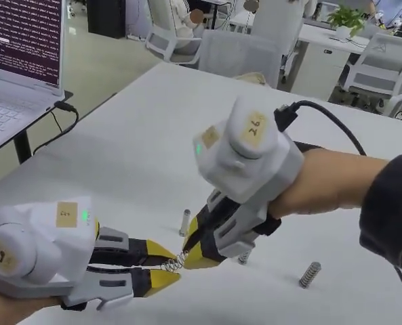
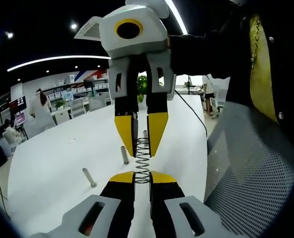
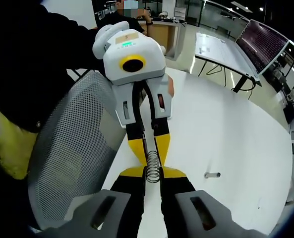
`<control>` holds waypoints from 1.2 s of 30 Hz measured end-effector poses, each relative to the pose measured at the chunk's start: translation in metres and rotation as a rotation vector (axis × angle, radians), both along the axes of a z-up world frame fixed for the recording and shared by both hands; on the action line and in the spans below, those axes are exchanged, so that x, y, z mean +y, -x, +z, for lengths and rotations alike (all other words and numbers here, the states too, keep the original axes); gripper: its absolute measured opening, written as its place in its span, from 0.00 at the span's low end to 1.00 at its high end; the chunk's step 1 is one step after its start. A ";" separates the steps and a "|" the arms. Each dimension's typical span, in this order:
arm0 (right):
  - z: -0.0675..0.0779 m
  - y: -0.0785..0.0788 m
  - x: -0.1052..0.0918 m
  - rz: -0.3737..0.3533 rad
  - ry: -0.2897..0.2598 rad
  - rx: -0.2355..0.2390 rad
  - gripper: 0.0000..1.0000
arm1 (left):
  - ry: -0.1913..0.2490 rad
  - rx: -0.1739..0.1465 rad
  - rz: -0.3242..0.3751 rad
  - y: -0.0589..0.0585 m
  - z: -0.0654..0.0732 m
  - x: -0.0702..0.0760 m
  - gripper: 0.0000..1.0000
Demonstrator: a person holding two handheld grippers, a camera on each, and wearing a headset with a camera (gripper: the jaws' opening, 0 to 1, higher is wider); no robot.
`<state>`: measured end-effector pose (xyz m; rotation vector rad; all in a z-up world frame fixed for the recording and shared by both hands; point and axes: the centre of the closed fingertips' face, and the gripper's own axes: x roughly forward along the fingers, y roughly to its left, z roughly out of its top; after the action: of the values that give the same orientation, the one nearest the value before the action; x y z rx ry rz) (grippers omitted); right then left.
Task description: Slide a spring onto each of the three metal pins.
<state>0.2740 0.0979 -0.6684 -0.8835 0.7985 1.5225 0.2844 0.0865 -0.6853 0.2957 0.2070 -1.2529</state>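
In the lower centre of the head view, the left tongs (image 1: 169,265) and the right tongs (image 1: 190,251) meet tip to tip over the white table (image 1: 133,149). Both are clenched on one spring (image 1: 175,261), each gripping one end. A bare metal pin (image 1: 185,222) stands just behind them.

Sticker (image 1: 254,128) reading 26 sits on the right gripper (image 1: 192,258), well back behind its jaws. The left gripper (image 1: 168,265) has a handwritten tag (image 1: 2,256), maybe 64, hard to tell. Laptop screen (image 1: 24,37) text is too small.
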 end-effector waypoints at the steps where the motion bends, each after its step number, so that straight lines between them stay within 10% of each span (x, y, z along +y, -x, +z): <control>1: 0.001 0.000 0.001 0.001 -0.002 -0.004 0.08 | 0.002 -0.003 0.001 0.000 0.000 0.000 0.03; 36: 0.005 0.004 0.012 0.052 0.042 -0.027 0.07 | 0.036 0.007 -0.001 0.001 -0.002 -0.011 0.03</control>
<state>0.2697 0.1099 -0.6636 -0.9607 0.7963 1.5410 0.2838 0.0755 -0.6869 0.2608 0.1903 -1.2573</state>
